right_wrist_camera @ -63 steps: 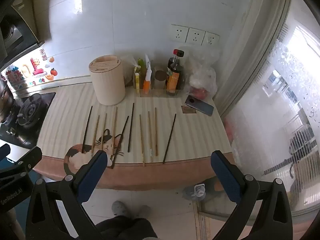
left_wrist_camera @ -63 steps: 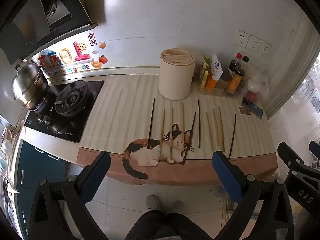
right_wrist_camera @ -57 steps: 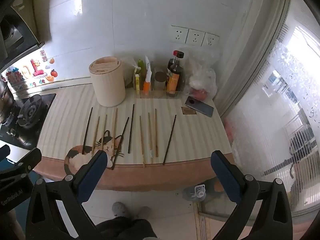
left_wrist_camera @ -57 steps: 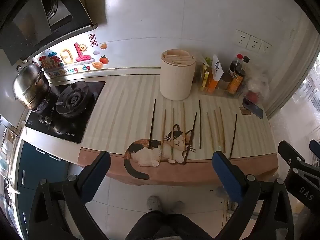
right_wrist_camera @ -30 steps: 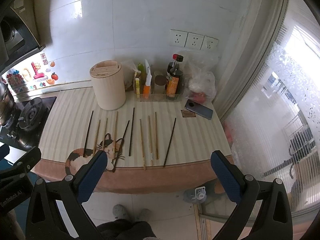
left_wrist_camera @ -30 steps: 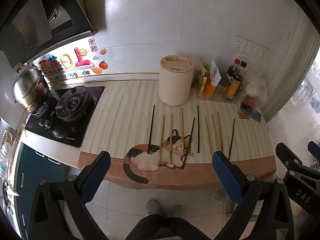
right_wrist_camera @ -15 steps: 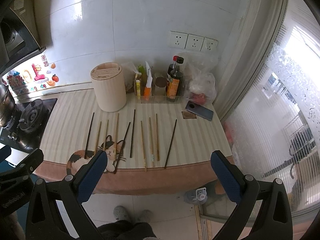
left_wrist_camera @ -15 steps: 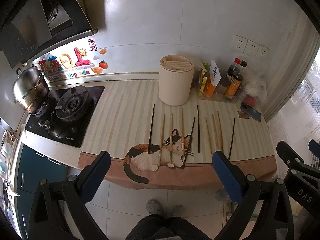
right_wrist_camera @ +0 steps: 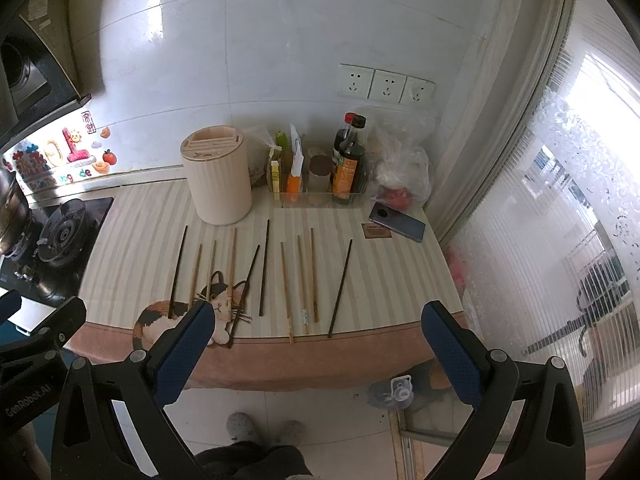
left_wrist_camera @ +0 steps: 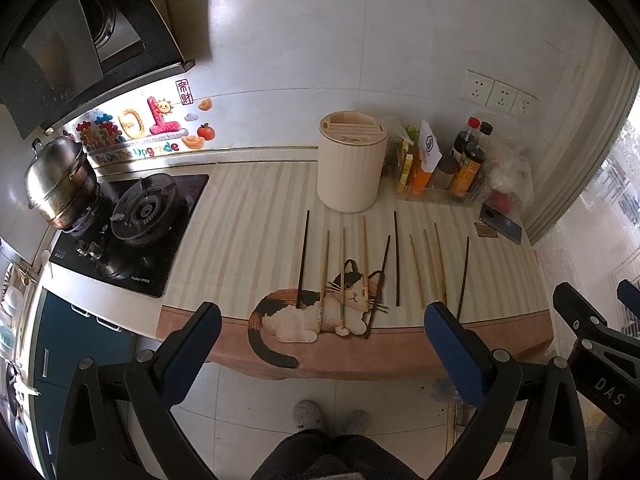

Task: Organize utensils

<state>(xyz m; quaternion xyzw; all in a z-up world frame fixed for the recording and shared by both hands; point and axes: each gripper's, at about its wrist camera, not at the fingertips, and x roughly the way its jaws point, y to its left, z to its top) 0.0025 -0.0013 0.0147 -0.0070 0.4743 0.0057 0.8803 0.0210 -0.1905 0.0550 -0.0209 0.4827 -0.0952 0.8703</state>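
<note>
The right gripper [left_wrist_camera: 624, 304] shows only as a cut-off edge at the right of the left wrist view, and the left gripper [right_wrist_camera: 24, 320] likewise at the left of the right wrist view. The person appears only as dark trouser legs [left_wrist_camera: 320, 456] and grey slippers [right_wrist_camera: 264, 424] on the tiled floor, partly hidden by the gripper frames. Labels on the sauce bottles [right_wrist_camera: 350, 164] are too small to read.

Ten chopsticks [left_wrist_camera: 396, 258] lie flat on the striped counter mat [left_wrist_camera: 248, 216], side by side, their long axes running from the counter's front edge towards the wall. Four are dark, six are pale wood. One dark chopstick [right_wrist_camera: 244, 290] slants, its near end over the printed cat [left_wrist_camera: 320, 308]. The cream utensil holder [left_wrist_camera: 352, 168] stands upright just behind the row, its slotted top empty as far as can be seen.

Both grippers hang off the counter's front edge, above the floor, each with jaws spread wide and nothing between them.
</note>
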